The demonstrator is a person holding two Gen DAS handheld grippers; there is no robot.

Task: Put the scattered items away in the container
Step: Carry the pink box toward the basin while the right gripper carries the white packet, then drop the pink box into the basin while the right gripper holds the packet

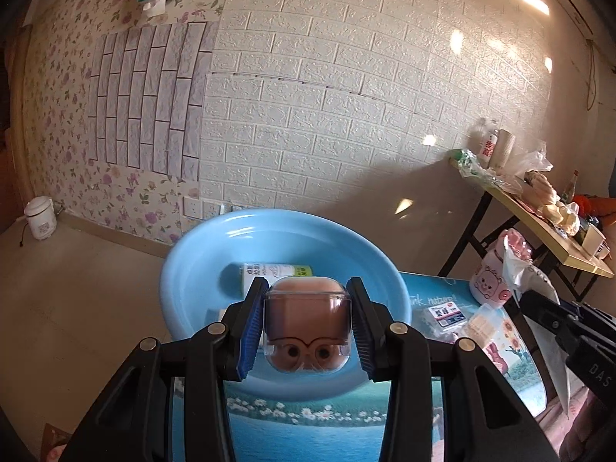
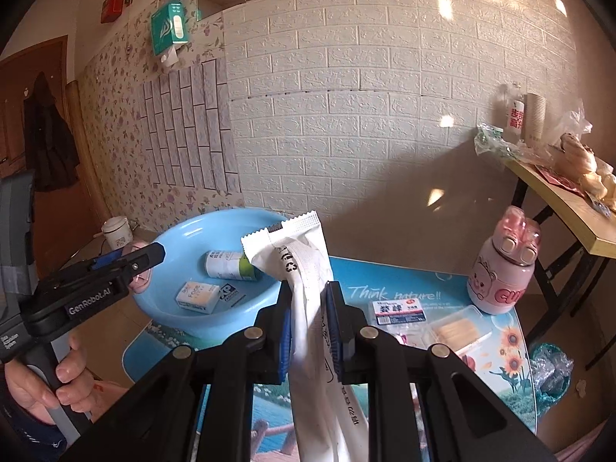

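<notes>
A light blue basin [image 1: 200,269] [image 2: 173,242] stands on the table's left end. My left gripper [image 1: 306,323] is shut on a small clear-cased brown earbud case with a face and glasses [image 1: 307,321], held over the basin's near side. From the right wrist view the left gripper [image 2: 146,258] reaches over the basin's left rim. My right gripper [image 2: 308,327] is shut on a white sachet [image 2: 304,265], which stands up between the pads just right of the basin. Inside the basin lie a white-and-green bottle [image 2: 231,265], a small white box [image 2: 196,297] and a dark packet [image 2: 231,294].
On the picture-printed table [image 2: 500,346] lie a labelled packet [image 2: 398,311] and a clear box of toothpicks [image 2: 458,332]; a pink bear bottle [image 2: 502,265] stands behind. A cluttered wooden side table [image 2: 558,177] is at right. A hand [image 2: 46,381] grips the left handle.
</notes>
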